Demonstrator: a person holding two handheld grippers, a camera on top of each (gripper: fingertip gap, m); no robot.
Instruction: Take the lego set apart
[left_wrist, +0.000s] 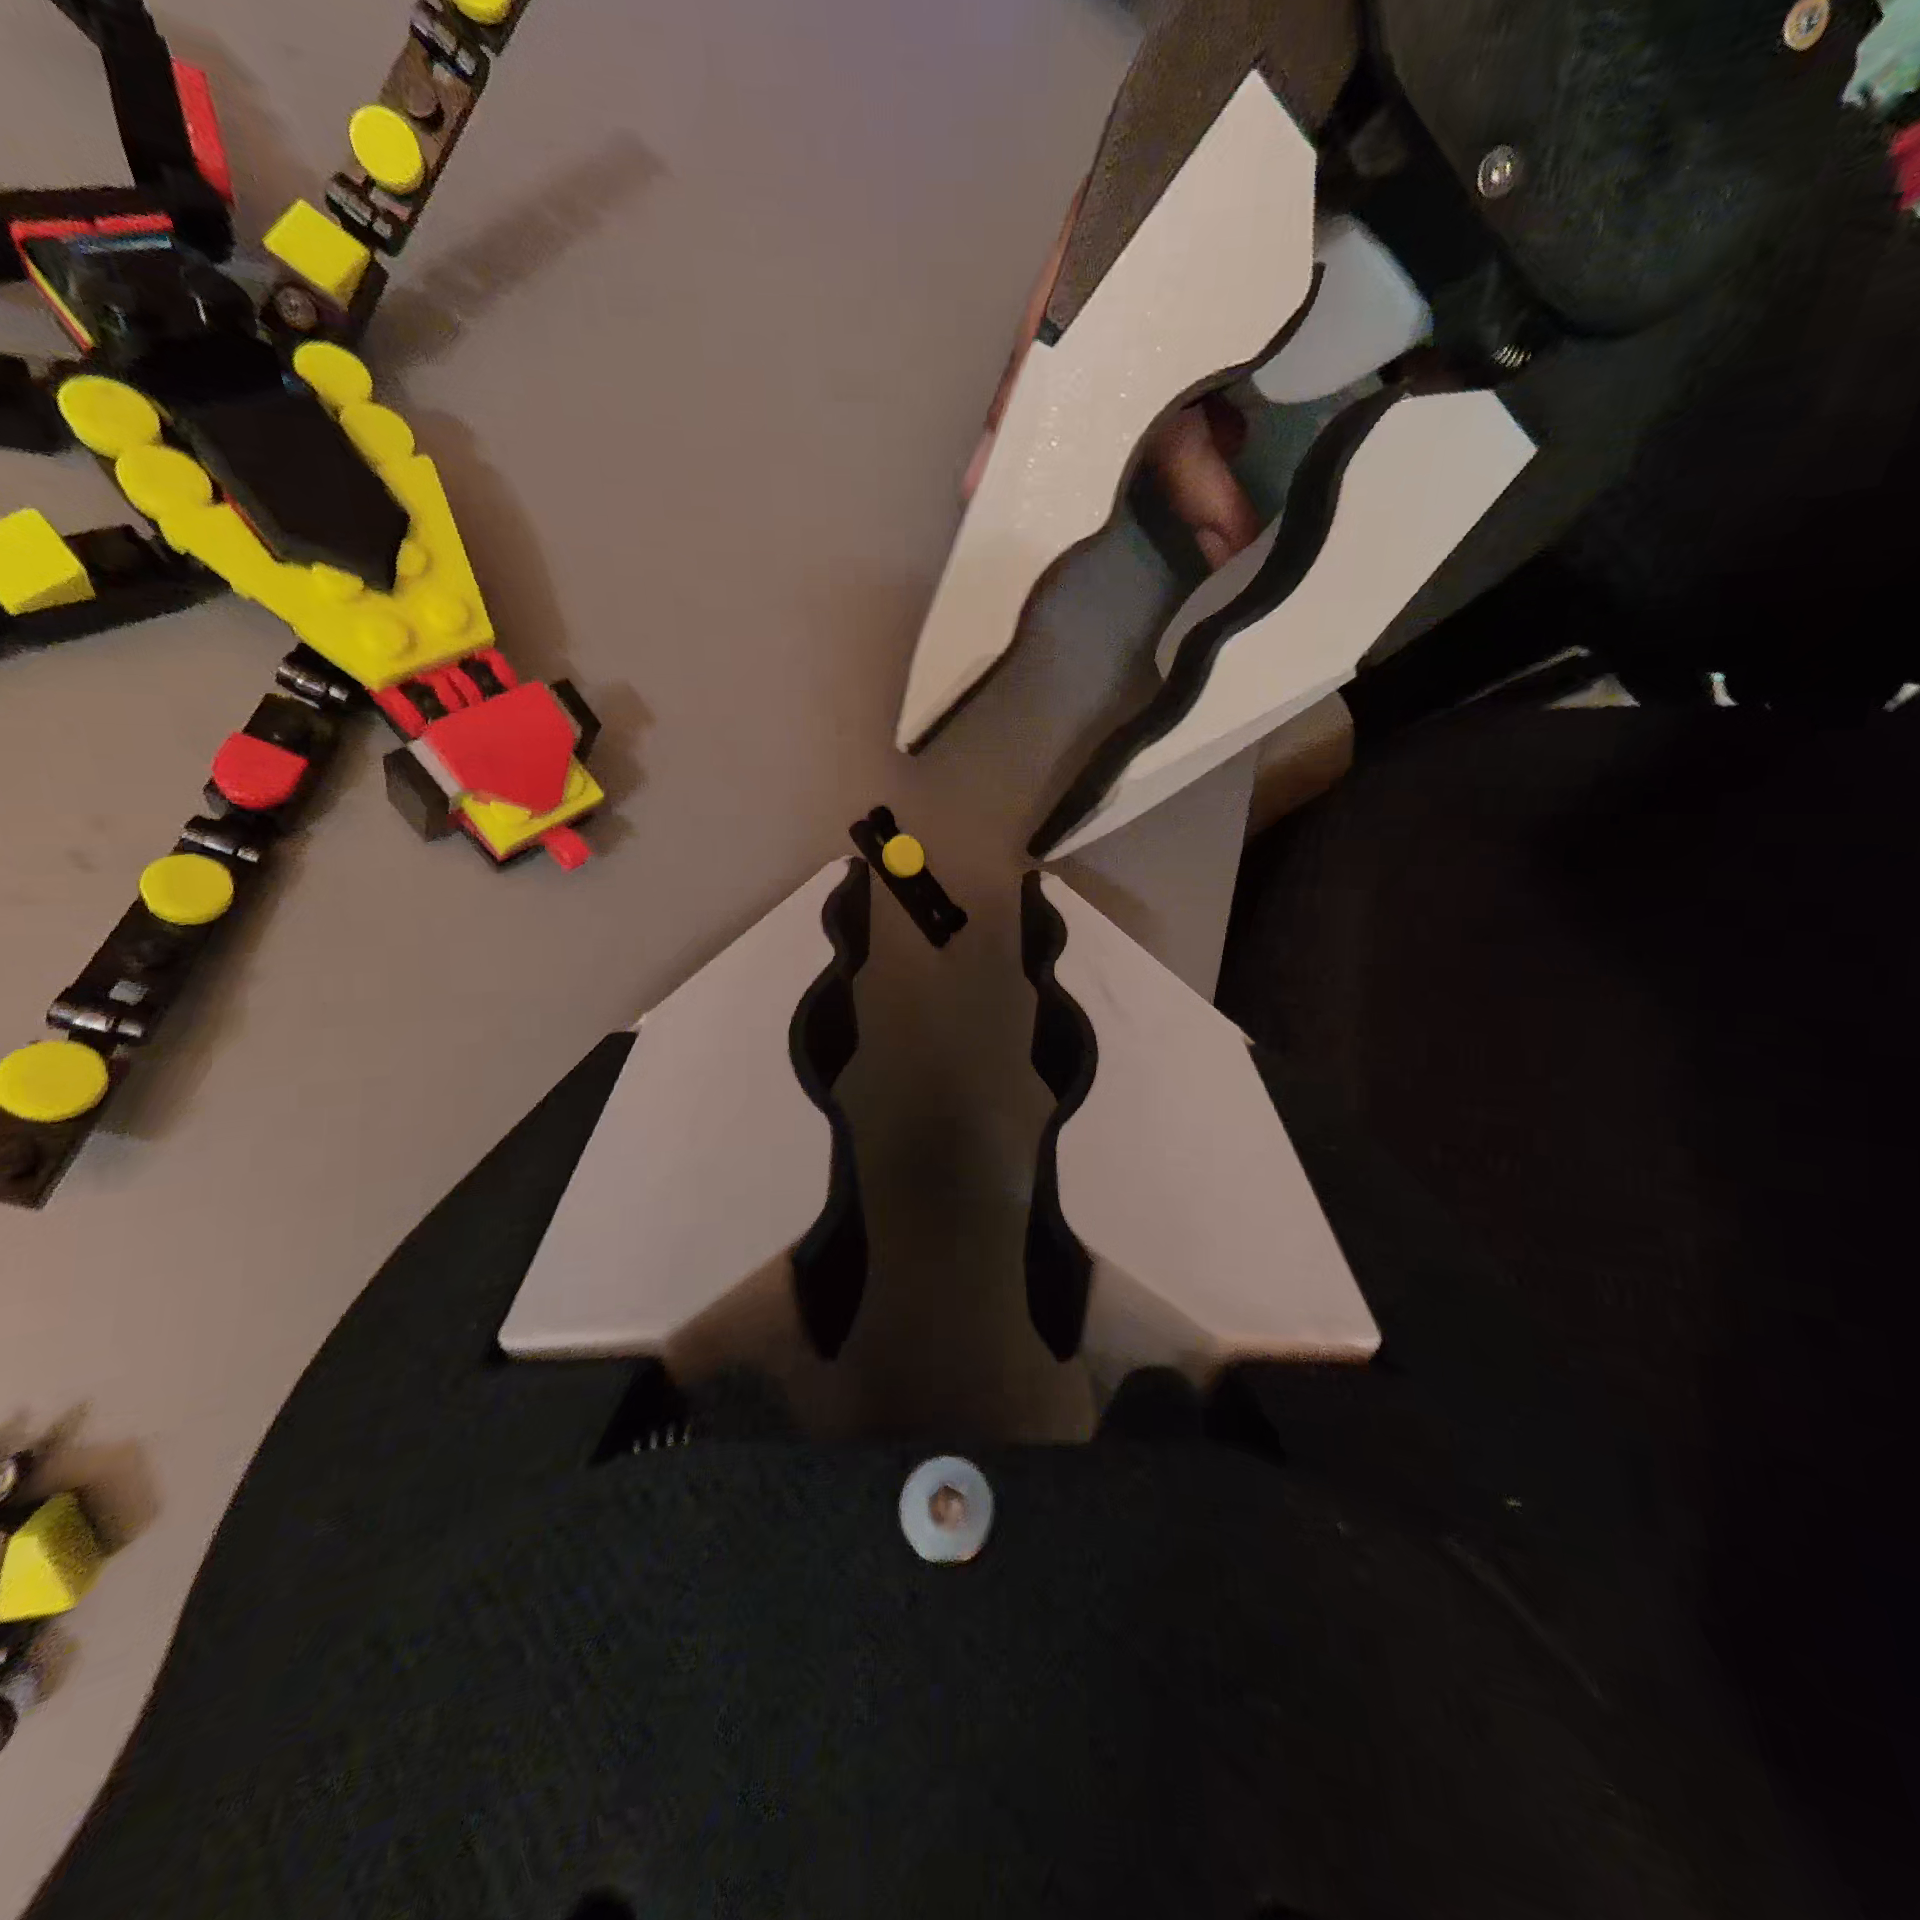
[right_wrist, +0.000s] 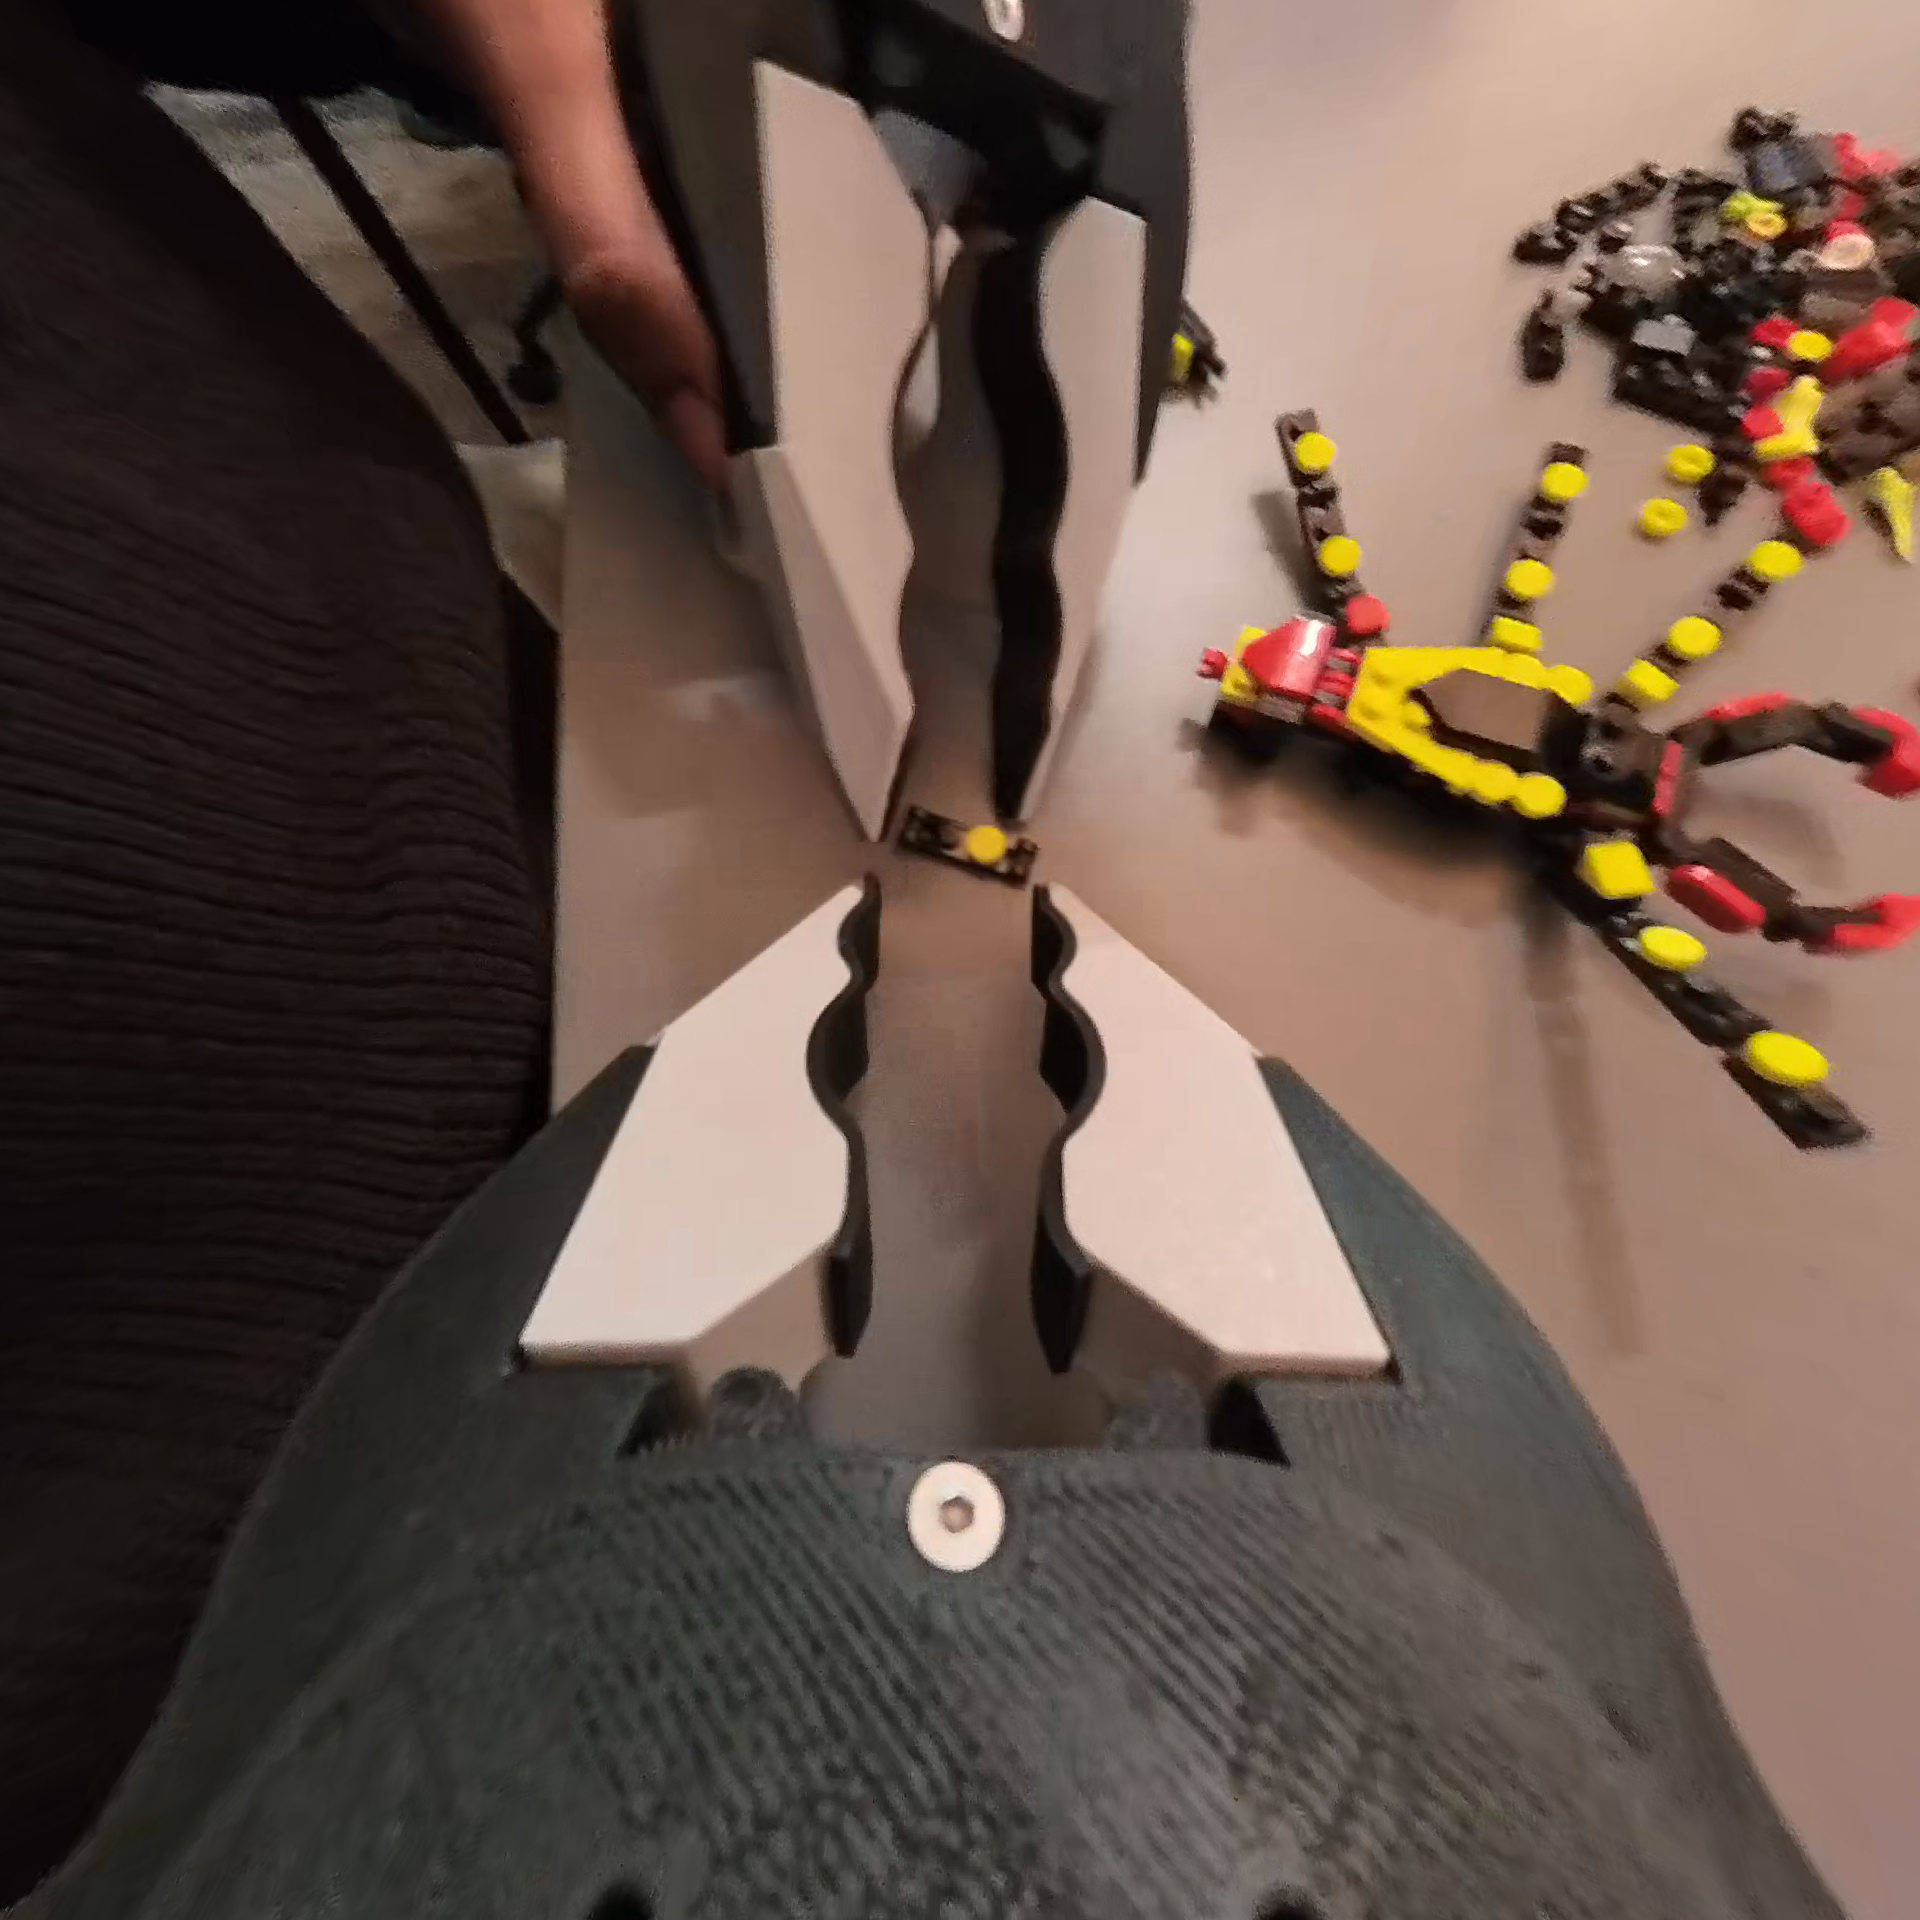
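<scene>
Both grippers, the left gripper (left_wrist: 940, 868) and the right gripper (right_wrist: 951, 894), look like matt, grainy black plastic (layered print texture) with smooth pale fingers (right_wrist: 727, 1143). The lego bricks (left_wrist: 343, 561) are glossy plastic. The table (left_wrist: 675, 416) is smooth and matt.

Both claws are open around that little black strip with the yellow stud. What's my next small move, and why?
Probably close the left claw on the small black lego strip with one yellow round stud: it lies loose on the grey table, ungripped, with the right claw open opposite.
</scene>
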